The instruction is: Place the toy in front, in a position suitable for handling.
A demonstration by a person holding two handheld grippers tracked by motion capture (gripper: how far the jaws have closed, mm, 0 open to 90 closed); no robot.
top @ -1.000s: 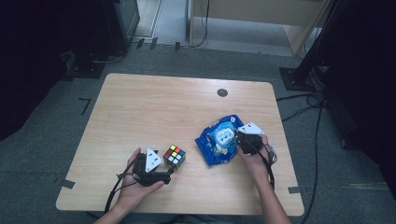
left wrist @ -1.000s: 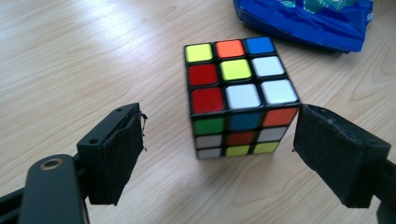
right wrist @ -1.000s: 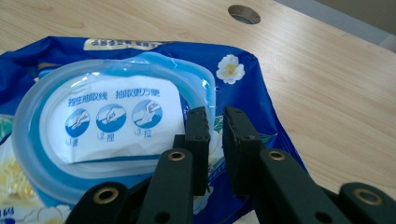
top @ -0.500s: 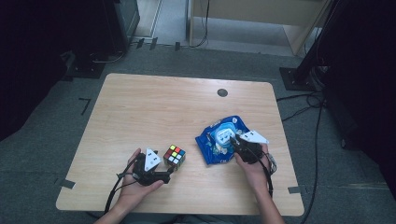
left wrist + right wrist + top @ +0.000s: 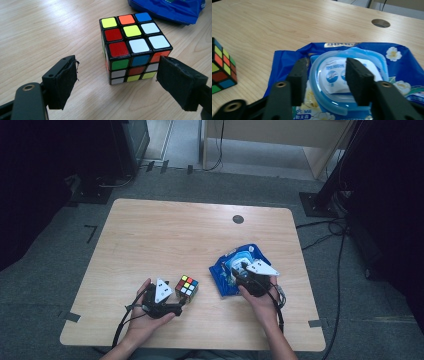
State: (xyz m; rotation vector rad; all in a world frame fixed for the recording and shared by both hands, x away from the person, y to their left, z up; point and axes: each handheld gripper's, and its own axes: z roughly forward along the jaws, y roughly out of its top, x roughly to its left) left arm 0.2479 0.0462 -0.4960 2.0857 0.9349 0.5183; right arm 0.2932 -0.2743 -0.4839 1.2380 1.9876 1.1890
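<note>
A scrambled puzzle cube (image 5: 186,286) stands on the wooden table (image 5: 165,235) near its front edge. My left gripper (image 5: 176,303) lies just left of the cube, held in a hand. In the left gripper view the cube (image 5: 132,37) sits just ahead of my left gripper (image 5: 118,62), which is open with its pads well apart. A blue pack of wet wipes (image 5: 248,252) lies right of the cube. My right gripper (image 5: 241,271) hovers over the pack's near edge. Its jaws (image 5: 326,62) have just been opening and now straddle the clear lid (image 5: 332,75), open.
A round cable hole (image 5: 238,219) sits in the table's far half. The cube (image 5: 222,67) shows at the left edge of the right gripper view. Dark stands and cables (image 5: 325,200) crowd the floor at the right. The pack's corner (image 5: 170,10) lies beyond the cube.
My right gripper has slid a little left and nearer over the pack, and its jaws have spread apart. The left gripper and the cube have stayed put.
</note>
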